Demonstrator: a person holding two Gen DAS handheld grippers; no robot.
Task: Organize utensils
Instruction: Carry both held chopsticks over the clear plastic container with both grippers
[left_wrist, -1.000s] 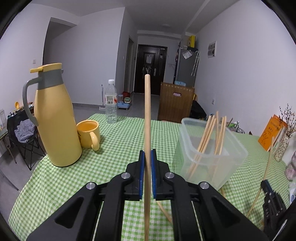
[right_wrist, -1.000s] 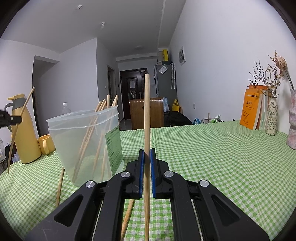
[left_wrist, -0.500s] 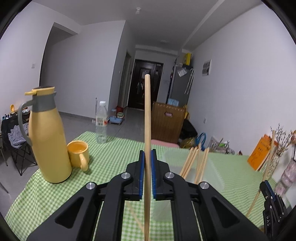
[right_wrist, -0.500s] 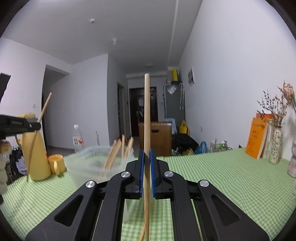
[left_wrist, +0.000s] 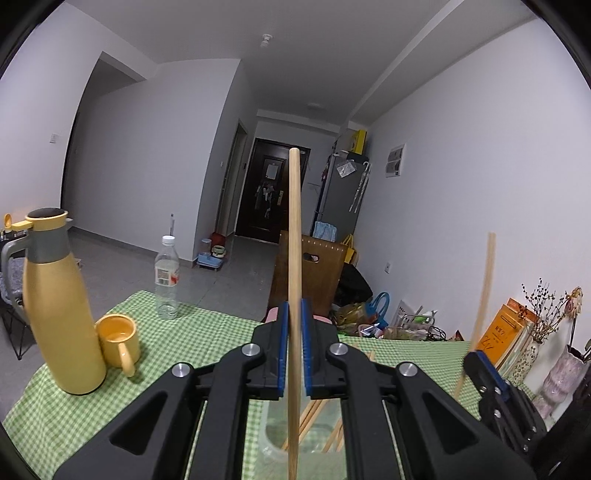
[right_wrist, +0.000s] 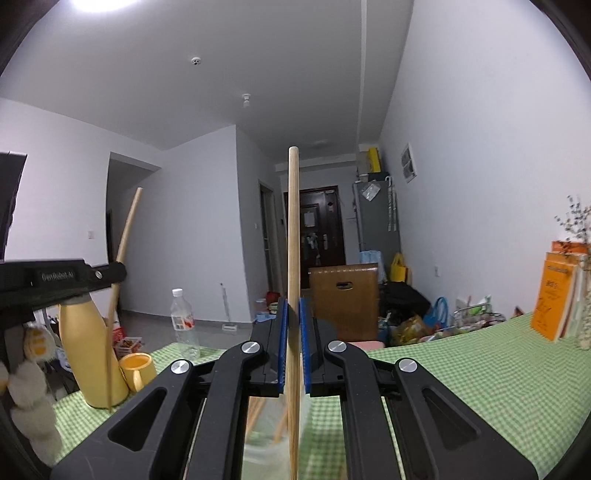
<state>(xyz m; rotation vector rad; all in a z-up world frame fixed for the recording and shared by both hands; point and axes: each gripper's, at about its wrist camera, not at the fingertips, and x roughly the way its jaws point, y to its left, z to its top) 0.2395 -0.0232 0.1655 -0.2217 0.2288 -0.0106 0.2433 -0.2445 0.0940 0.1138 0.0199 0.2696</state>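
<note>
Both hands are up high and I'm carrying one stick per side: the left hand-held gripper (left_wrist: 291, 349) is pinched tight on a wooden chopstick (left_wrist: 294, 258) standing upright between its blue pads, and the right hand-held gripper (right_wrist: 291, 347) is clamped the same way on a second chopstick (right_wrist: 293, 266). My landmark is the clear plastic container (left_wrist: 317, 435), which sits on the green checked table (left_wrist: 207, 332) right under both grippers, partly hidden behind their jaws. Several chopsticks (left_wrist: 314, 413) already lean inside it, so the sorting looks well under way. What's left, as I read it, is lowering these two into the container and letting go. I can't see from here whether more sticks lie loose on the table. The yellow jug (left_wrist: 59, 306) and the yellow mug (left_wrist: 118, 341) stand well off to the container's left.
</note>
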